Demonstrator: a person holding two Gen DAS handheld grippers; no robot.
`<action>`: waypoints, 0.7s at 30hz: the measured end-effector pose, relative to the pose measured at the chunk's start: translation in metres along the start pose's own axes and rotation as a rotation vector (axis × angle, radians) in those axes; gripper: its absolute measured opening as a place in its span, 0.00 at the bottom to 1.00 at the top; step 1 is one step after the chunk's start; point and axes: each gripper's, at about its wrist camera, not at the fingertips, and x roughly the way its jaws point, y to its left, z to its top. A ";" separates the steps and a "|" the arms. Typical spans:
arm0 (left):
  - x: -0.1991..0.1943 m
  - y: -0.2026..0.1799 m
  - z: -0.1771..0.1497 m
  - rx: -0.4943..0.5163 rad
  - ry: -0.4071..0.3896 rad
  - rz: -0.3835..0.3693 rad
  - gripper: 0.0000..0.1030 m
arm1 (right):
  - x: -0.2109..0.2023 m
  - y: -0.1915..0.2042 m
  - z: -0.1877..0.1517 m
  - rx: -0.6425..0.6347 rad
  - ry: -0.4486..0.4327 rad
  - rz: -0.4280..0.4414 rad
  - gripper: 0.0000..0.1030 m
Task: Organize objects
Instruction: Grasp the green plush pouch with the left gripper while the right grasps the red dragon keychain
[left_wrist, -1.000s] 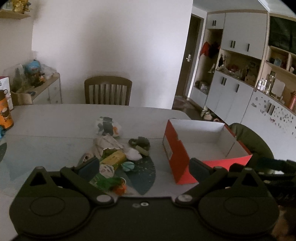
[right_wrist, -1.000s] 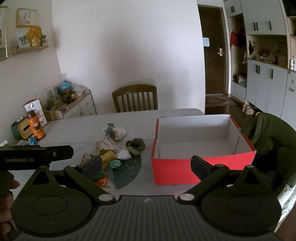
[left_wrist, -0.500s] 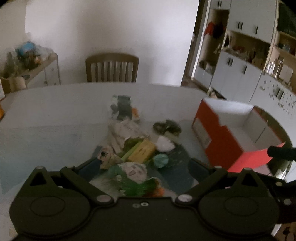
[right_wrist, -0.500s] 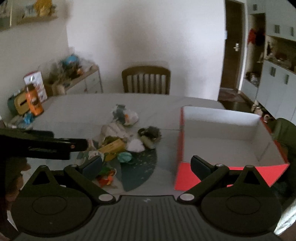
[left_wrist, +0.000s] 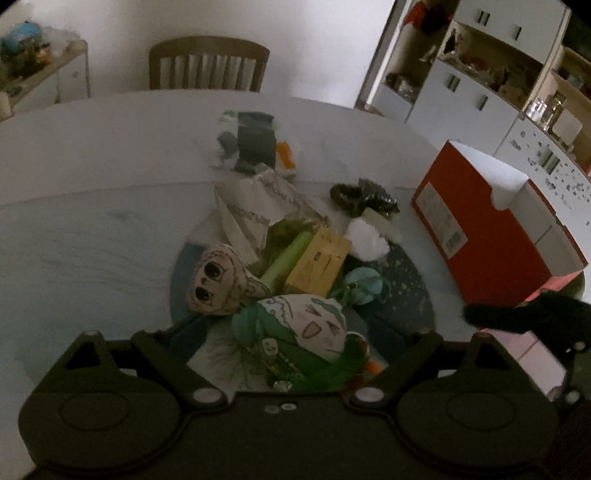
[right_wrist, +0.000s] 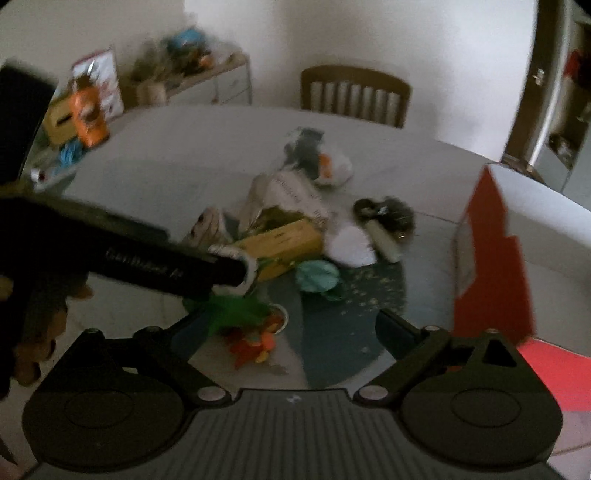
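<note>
Black fingers of the left gripper (left_wrist: 284, 332) stand spread wide, low over the near edge of the toy pile, flanking a green-robed cloth doll (left_wrist: 295, 332) without pinching it. The right gripper (right_wrist: 291, 325) is likewise spread and grips nothing, hovering over the green and orange plush (right_wrist: 251, 332) just in front of that pile.

Taking the doll as landmark: an owl-eyed pouch (left_wrist: 216, 280) lies just to its left, a yellow box (left_wrist: 317, 264) behind it, a teal ball (left_wrist: 360, 284) to its right, white paper packets (left_wrist: 258, 210) farther back, and the red box (left_wrist: 491, 221) well off to the right on the tabletop (left_wrist: 92, 221).

As far as I can judge, sorting has not begun: what shows of the red box interior is bare, and every toy sits in the pile.

Compared with a second ago, both grippers have dropped and closed in on the pile, which now fills the views, and the red box has slid toward the right edge.
</note>
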 end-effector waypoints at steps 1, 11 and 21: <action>0.003 0.001 0.001 -0.001 0.008 -0.003 0.89 | 0.004 0.002 -0.001 -0.007 0.011 0.006 0.90; 0.020 0.004 0.001 0.021 0.048 -0.044 0.77 | 0.042 0.009 -0.006 -0.010 0.117 0.048 0.68; 0.019 0.011 -0.002 0.011 0.038 -0.070 0.70 | 0.051 0.019 -0.004 -0.040 0.134 0.059 0.48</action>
